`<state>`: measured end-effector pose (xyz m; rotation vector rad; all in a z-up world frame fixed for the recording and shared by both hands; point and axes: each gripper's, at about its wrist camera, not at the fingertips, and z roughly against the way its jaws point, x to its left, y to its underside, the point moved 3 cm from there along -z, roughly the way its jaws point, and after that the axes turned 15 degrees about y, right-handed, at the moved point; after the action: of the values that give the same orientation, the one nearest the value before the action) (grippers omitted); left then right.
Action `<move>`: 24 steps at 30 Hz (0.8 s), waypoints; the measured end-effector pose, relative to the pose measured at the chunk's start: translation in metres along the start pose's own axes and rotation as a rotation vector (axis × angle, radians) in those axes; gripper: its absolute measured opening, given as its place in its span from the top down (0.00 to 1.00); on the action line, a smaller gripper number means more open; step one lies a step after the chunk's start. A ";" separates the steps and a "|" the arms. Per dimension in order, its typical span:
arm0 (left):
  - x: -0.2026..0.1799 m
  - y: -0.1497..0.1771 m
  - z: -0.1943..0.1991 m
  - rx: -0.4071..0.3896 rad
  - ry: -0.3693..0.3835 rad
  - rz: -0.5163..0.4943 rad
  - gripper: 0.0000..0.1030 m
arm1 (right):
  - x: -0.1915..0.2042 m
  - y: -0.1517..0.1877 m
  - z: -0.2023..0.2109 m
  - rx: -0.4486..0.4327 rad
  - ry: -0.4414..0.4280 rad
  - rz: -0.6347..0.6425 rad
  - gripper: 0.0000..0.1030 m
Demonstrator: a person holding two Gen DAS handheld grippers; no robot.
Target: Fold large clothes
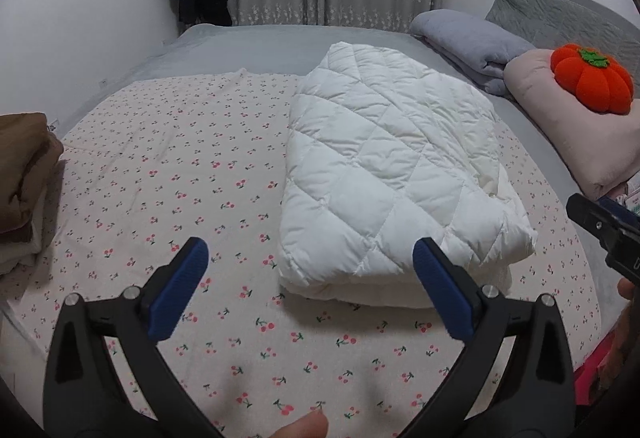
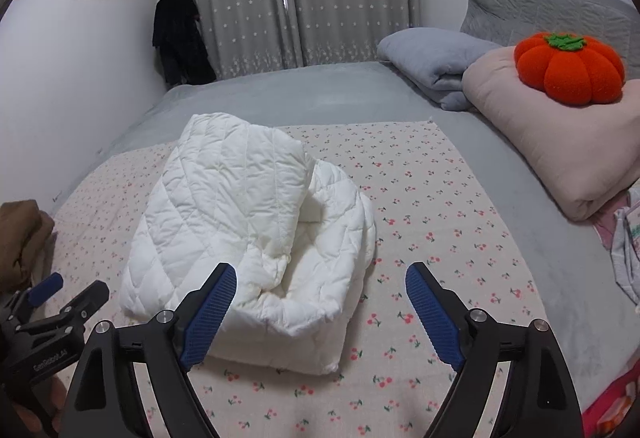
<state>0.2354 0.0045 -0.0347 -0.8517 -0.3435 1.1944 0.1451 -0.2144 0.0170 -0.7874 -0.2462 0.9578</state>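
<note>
At the far left edge of the bed [image 1: 248,42] sits 1 stack of brown and beige folded clothes [image 1: 22,174]. Next comes 1 cherry-print sheet [image 1: 168,174] spread flat over the grey bedcover. The left gripper [image 1: 310,262] hovers above this sheet, its jaws spread wide with nothing between them; its right blue pad sits just in front of the near corner of the garment. On the sheet, right of centre in the left wrist view, lies 1 white quilted garment [image 1: 392,162], folded into a thick bundle. In the right wrist view the right gripper [image 2: 320,288] hangs over the bundle's near right corner, jaws wide apart and holding nothing, the left pad overlapping the white fabric in the picture. Further right, by the headboard, lie 1 grey folded blanket [image 2: 432,58], 1 pink folded quilt [image 2: 552,142] and, on top of that quilt, 1 orange pumpkin cushion [image 2: 568,68].
</note>
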 end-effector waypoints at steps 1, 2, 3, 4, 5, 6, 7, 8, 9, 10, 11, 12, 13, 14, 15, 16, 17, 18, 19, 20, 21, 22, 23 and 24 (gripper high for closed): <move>-0.001 0.004 0.002 0.014 -0.008 -0.001 0.01 | 0.000 0.004 0.003 0.003 0.015 0.011 0.08; -0.002 0.008 0.004 0.028 -0.015 -0.004 0.01 | 0.001 0.008 0.006 0.005 0.032 0.021 0.05; -0.004 0.013 0.005 0.042 -0.022 -0.006 0.01 | 0.001 0.014 0.008 0.008 0.049 0.035 0.01; -0.005 0.017 0.007 0.052 -0.028 -0.006 0.01 | 0.003 0.019 0.010 0.016 0.066 0.049 0.01; -0.006 0.022 0.009 0.061 -0.032 -0.003 0.01 | 0.004 0.024 0.011 0.025 0.079 0.062 0.01; -0.007 0.027 0.010 0.069 -0.035 0.002 0.01 | 0.006 0.029 0.012 0.034 0.090 0.074 0.01; -0.008 0.031 0.012 0.075 -0.036 0.004 0.01 | 0.006 0.033 0.014 0.040 0.101 0.079 0.01; -0.009 0.035 0.012 0.080 -0.037 0.006 0.01 | 0.006 0.036 0.015 0.044 0.110 0.080 0.01; -0.010 0.039 0.013 0.082 -0.036 0.008 0.01 | 0.006 0.039 0.017 0.046 0.118 0.076 0.01; -0.011 0.041 0.013 0.082 -0.036 0.007 0.01 | 0.007 0.042 0.019 0.046 0.123 0.074 0.01; -0.012 0.043 0.014 0.083 -0.038 0.006 0.01 | 0.007 0.045 0.020 0.046 0.125 0.076 0.01; -0.013 0.046 0.014 0.083 -0.042 0.004 0.01 | 0.008 0.047 0.020 0.047 0.126 0.080 0.01; -0.013 0.047 0.013 0.083 -0.044 0.002 0.01 | 0.009 0.050 0.021 0.049 0.128 0.083 0.01; -0.012 0.048 0.013 0.084 -0.047 0.003 0.01 | 0.010 0.053 0.020 0.052 0.130 0.087 0.01; -0.011 0.049 0.011 0.085 -0.051 0.009 0.01 | 0.011 0.056 0.020 0.055 0.131 0.091 0.01; -0.010 0.050 0.009 0.087 -0.055 0.015 0.01 | 0.013 0.059 0.018 0.062 0.131 0.096 0.01; -0.008 0.050 0.007 0.090 -0.058 0.021 0.01 | 0.015 0.061 0.015 0.070 0.128 0.101 0.01; -0.007 0.051 0.004 0.095 -0.058 0.023 0.01 | 0.018 0.064 0.013 0.078 0.122 0.106 0.01; -0.006 0.052 0.001 0.103 -0.057 0.026 0.01 | 0.021 0.066 0.010 0.087 0.115 0.114 0.01; -0.005 0.053 -0.001 0.112 -0.055 0.027 0.01 | 0.023 0.068 0.008 0.090 0.108 0.120 0.01; -0.004 0.054 -0.004 0.123 -0.052 0.026 0.01 | 0.026 0.068 0.006 0.090 0.102 0.124 0.01; -0.004 0.055 -0.007 0.132 -0.050 0.025 0.01 | 0.027 0.068 0.005 0.089 0.101 0.125 0.01; -0.003 0.055 -0.009 0.138 -0.049 0.026 0.01 | 0.028 0.069 0.003 0.088 0.100 0.123 0.01; -0.002 0.056 -0.011 0.143 -0.049 0.028 0.01 | 0.028 0.069 0.001 0.089 0.093 0.118 0.01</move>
<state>0.2045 0.0045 -0.0824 -0.7058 -0.2831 1.2518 0.1168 -0.1689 -0.0348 -0.7689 -0.0761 1.0327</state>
